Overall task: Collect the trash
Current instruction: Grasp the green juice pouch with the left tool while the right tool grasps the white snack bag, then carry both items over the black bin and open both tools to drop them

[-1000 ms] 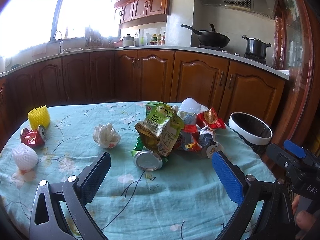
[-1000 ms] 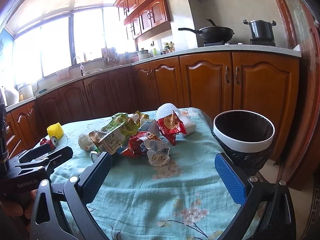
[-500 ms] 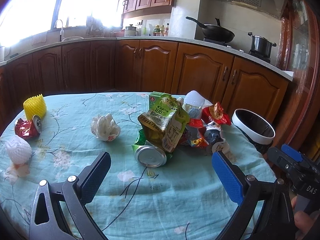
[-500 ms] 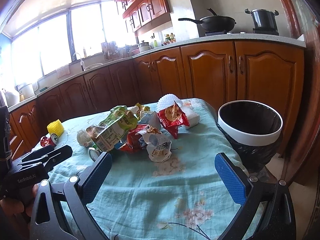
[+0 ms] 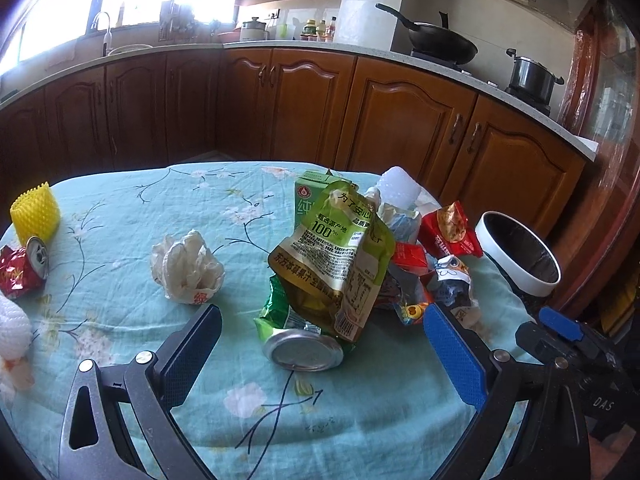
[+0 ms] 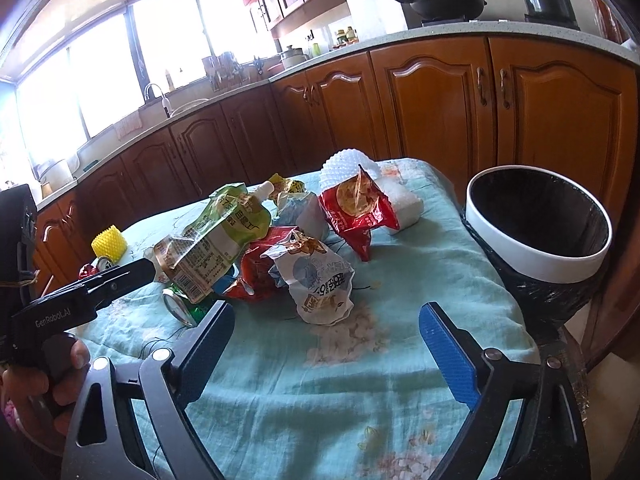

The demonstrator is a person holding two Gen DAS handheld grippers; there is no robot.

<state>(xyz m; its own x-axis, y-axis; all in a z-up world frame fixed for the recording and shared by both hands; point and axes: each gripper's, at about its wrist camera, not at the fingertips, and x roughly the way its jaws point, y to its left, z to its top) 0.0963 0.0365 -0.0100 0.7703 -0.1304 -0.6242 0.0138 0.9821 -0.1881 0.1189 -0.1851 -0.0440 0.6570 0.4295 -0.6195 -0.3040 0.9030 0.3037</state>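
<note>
A pile of trash lies on the teal floral tablecloth [image 5: 360, 420]: a green pouch [image 5: 340, 256] leans over a crushed green can [image 5: 304, 348], with red snack bags [image 5: 450, 232] and a white wrapper [image 6: 320, 284] beside them. A crumpled white paper ball [image 5: 186, 268] lies left of the pile. My left gripper [image 5: 320, 352] is open and empty, just short of the can. My right gripper [image 6: 326, 340] is open and empty, just short of the white wrapper. A white-rimmed bin with a black liner [image 6: 540, 232] stands off the table's right edge.
A yellow foam net [image 5: 36, 212], a crushed red can [image 5: 24, 272] and a white foam net [image 5: 12, 324] lie at the table's left. A white foam block [image 6: 400, 204] sits behind the pile. Wooden kitchen cabinets [image 5: 400, 120] run behind the table.
Both grippers have moved forward and closer to the pile, which now looks larger. Both stay open. Nothing on the table has shifted.
</note>
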